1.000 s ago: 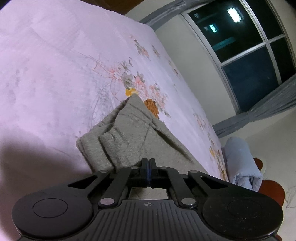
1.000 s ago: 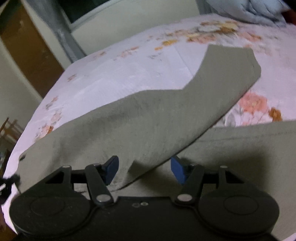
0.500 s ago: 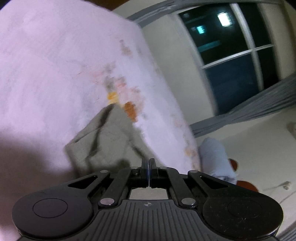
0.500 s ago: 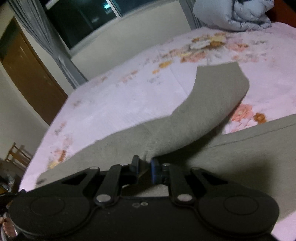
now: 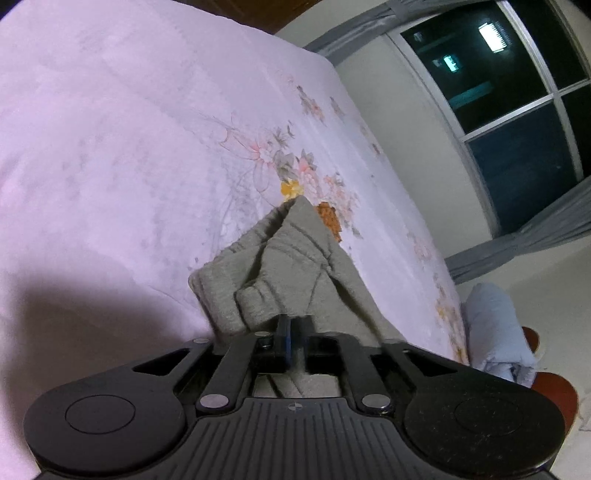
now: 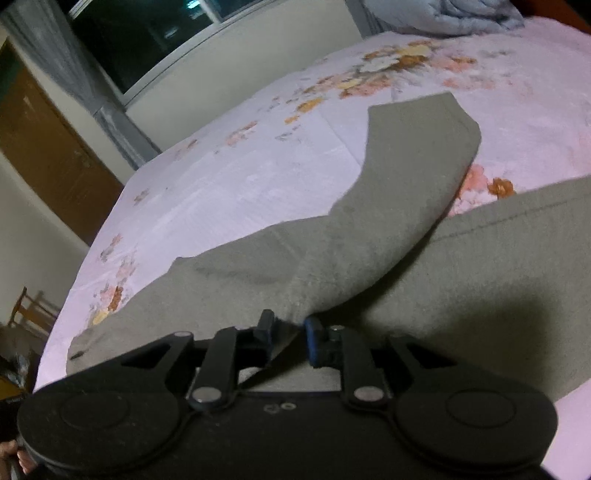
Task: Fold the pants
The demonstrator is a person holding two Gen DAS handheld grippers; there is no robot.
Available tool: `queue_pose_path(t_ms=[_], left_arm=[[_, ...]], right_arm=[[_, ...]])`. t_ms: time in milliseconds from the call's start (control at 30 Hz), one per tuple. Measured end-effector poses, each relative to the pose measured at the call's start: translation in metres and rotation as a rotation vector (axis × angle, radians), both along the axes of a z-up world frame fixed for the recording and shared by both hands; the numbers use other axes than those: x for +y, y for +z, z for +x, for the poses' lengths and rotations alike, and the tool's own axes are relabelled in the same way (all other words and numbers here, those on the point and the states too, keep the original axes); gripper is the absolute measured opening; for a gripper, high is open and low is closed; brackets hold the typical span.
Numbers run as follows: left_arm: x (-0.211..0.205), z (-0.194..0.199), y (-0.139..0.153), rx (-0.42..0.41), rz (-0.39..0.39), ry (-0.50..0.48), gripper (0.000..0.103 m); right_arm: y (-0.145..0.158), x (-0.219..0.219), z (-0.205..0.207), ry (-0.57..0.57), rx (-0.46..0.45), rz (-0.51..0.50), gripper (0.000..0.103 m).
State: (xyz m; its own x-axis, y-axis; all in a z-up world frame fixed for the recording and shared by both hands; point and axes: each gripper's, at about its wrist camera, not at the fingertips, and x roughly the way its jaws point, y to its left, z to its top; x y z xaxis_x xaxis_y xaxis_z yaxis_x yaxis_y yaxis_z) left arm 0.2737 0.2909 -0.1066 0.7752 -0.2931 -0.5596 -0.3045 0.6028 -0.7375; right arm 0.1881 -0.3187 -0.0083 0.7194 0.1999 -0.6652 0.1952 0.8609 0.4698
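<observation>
The bed [image 6: 258,177], under a pale pink sheet printed with flowers, carries everything. A rolled blue quilt [image 6: 443,14] sits at its far end in the right wrist view, and a dark window [image 5: 517,110] runs along the wall beside it.

The grey pants [image 6: 498,258] lie spread across the near part of the bed, reaching toward its near edge. One leg [image 6: 417,166] is turned up and over, its cuff end pointing toward the flowered far end, the fold not yet laid flat. In the left wrist view the cloth is bunched into a peak [image 5: 295,251] rising just ahead of the fingers.

The left gripper [image 5: 293,332] has its fingers nearly together, with a thin fold of cloth between them; they have just been easing apart. The right gripper [image 6: 288,332] shows a narrow gap with a fabric edge running through it, its fingers also having just parted slightly. Whether either grip is firm I cannot tell.

The step in hand looks like carrying one leg over the other. Next, both ends need drawing across together, edges lined up and cloth taut, then lowering flat before letting go.
</observation>
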Motion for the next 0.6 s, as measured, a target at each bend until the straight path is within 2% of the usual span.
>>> queue_pose_path(t_ms=[33, 67, 133, 167, 200, 300, 367, 467, 600], left_arm=[[-0.001, -0.002, 0.001, -0.005, -0.003, -0.004, 0.019], [-0.001, -0.004, 0.004, -0.009, 0.005, -0.004, 0.029], [0.0, -0.013, 0.008, -0.017, 0.026, 0.002, 0.056], [0.0, -0.017, 0.01, -0.01, 0.038, 0.02, 0.086], [0.001, -0.023, 0.012, -0.012, 0.051, 0.043, 0.095], [0.005, -0.034, 0.005, -0.008, 0.026, 0.072, 0.095], [0.006, -0.031, -0.002, 0.005, 0.02, 0.069, 0.095], [0.008, -0.025, -0.005, -0.002, -0.021, 0.085, 0.095], [0.004, -0.018, 0.003, -0.02, -0.019, 0.081, 0.095]], right_arm=[[-0.002, -0.001, 0.001, -0.005, 0.011, 0.005, 0.02], [-0.003, -0.003, 0.0, -0.008, 0.015, 0.017, 0.02], [-0.004, -0.004, -0.003, -0.015, 0.016, 0.022, 0.021], [-0.004, -0.005, -0.005, -0.014, 0.014, 0.027, 0.022], [-0.005, -0.005, -0.006, -0.017, 0.014, 0.027, 0.023], [-0.006, -0.008, -0.007, -0.027, 0.022, 0.031, 0.033], [-0.008, -0.008, -0.006, -0.025, 0.024, 0.031, 0.036], [-0.012, -0.008, -0.002, -0.026, 0.034, 0.043, 0.039], [-0.015, -0.008, 0.003, -0.034, 0.043, 0.049, 0.04]])
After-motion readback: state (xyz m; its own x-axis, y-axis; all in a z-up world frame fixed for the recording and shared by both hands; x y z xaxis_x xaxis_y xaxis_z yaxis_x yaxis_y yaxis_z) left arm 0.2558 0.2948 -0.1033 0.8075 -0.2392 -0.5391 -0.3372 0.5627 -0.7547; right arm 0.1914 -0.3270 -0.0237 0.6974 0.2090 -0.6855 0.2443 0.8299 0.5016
